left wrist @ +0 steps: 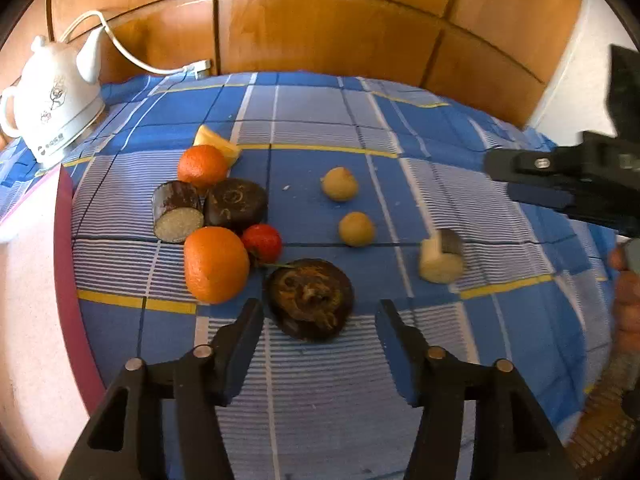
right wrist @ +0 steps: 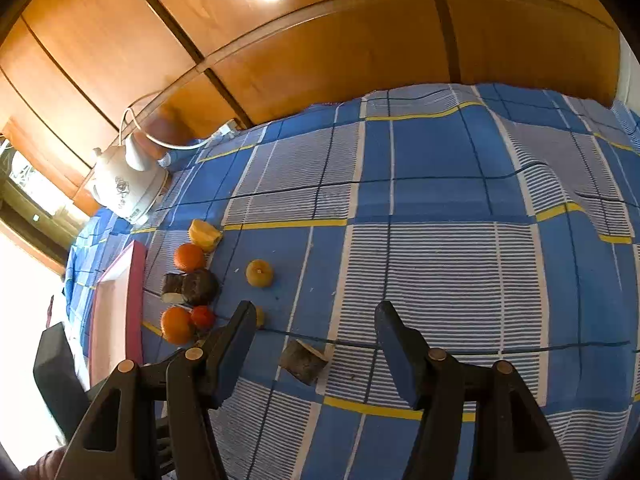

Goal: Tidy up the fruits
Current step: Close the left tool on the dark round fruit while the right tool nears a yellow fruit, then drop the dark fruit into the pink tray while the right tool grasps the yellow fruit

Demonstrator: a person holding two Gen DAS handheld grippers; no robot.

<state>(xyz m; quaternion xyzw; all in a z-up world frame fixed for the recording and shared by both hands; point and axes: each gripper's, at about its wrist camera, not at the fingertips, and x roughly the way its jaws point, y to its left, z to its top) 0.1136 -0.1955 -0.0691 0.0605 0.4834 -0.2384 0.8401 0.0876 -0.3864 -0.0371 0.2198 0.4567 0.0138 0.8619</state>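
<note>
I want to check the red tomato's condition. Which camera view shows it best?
The left wrist view: the red tomato is large, sharp and almost whole, tucked beside the near orange. In the right wrist view it is small and far off, partly behind a finger of the right tool.

Left tool (left wrist: 320,312): black plastic, two tapered fingers (left wrist: 240,344) with dark blue pads, round silver pivot pins on angular linkage arms. Right tool (right wrist: 316,314): same black build, blue pads, silver pins, triangular cut-outs in the arms.
</note>
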